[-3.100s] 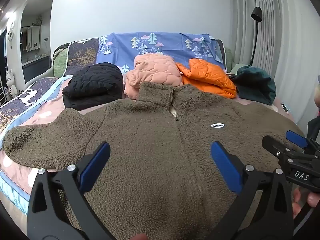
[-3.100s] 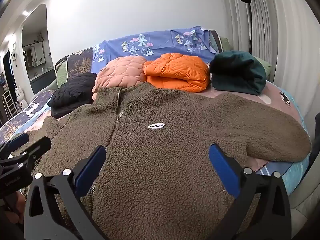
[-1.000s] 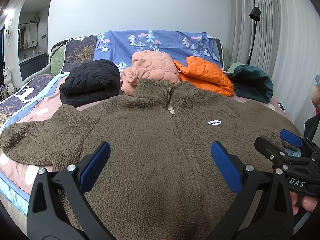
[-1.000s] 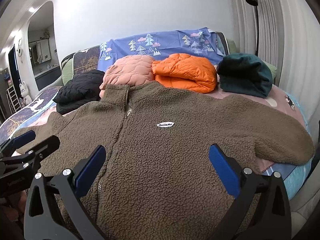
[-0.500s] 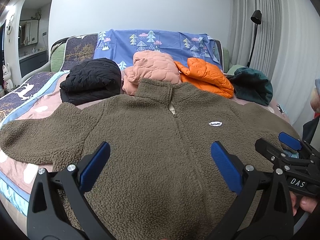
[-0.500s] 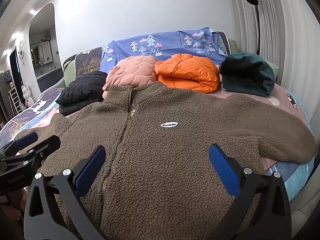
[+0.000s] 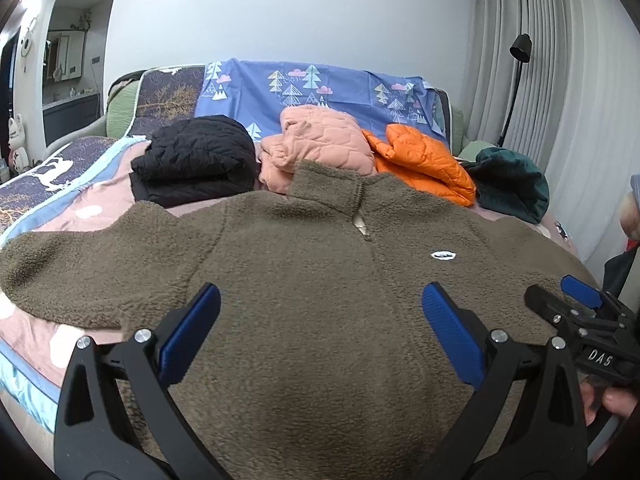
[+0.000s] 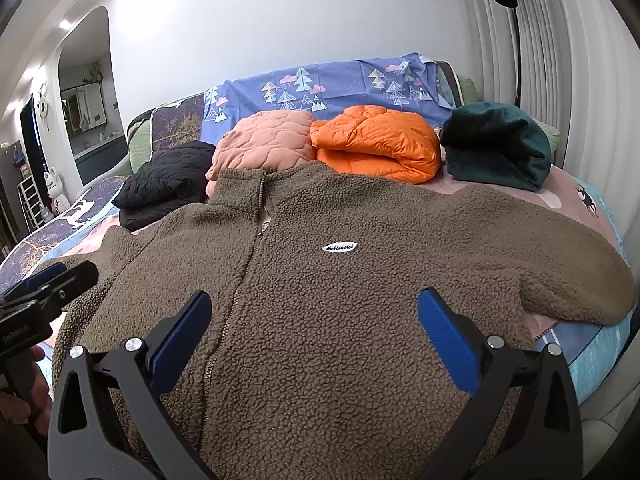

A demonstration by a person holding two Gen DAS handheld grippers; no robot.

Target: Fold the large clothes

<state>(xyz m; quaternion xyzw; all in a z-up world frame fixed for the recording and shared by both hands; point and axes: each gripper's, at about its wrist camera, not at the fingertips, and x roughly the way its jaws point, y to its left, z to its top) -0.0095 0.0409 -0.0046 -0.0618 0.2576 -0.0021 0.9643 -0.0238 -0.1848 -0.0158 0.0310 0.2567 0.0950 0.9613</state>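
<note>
A large brown fleece jacket lies spread front-up on the bed, zipped, sleeves out to both sides; it also shows in the right wrist view. My left gripper is open and empty, held just above the jacket's lower body. My right gripper is open and empty, over the lower body to the right of the zip. Each gripper shows at the edge of the other's view: the right gripper and the left gripper.
Folded jackets lie in a row behind the collar: black, pink, orange and dark green. A blue tree-print cloth covers the headboard. A floor lamp and curtains stand at right. The bed edge is at lower right.
Both grippers have shifted slightly over the jacket's lower body and stayed open. The jacket has not moved.
</note>
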